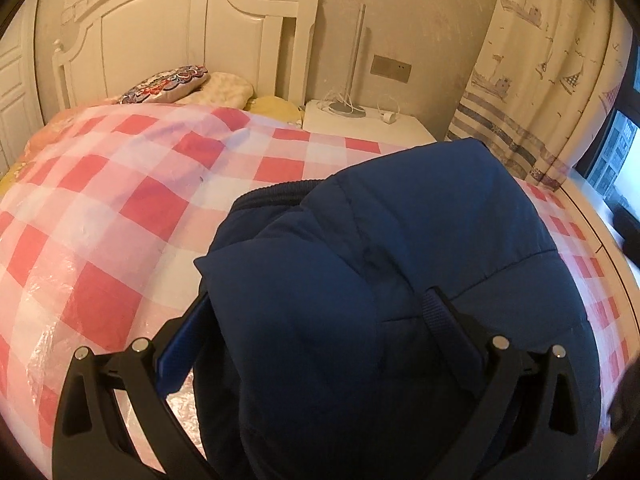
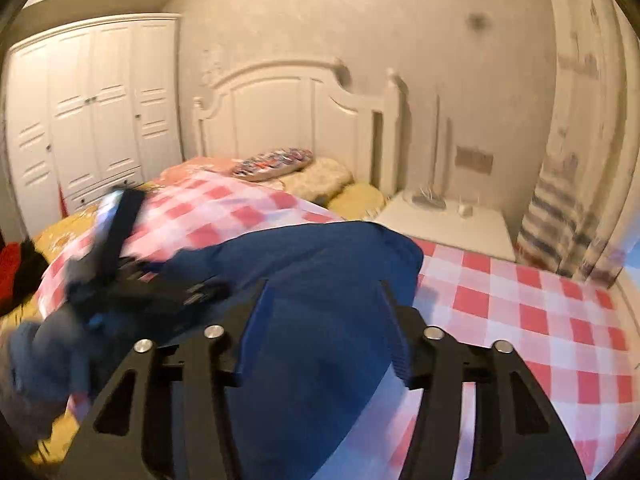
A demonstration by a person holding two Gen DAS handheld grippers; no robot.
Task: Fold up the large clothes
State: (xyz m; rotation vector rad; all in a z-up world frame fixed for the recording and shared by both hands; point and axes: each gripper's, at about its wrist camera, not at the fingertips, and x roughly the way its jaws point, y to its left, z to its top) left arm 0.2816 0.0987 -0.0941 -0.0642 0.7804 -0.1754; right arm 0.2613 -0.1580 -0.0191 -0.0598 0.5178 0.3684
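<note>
Jacket between left gripper fingers, under right gripper.

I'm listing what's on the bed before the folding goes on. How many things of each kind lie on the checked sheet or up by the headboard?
Navy padded jacket: 1
Patterned cushion: 1
Cream pillow: 1
Yellow pillow: 1
Total: 4
All lie on the bed, by the checked sheet or near the headboard.

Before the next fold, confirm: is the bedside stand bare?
No: the white bedside stand carries a lamp base with its cord and a small white plug.
</note>
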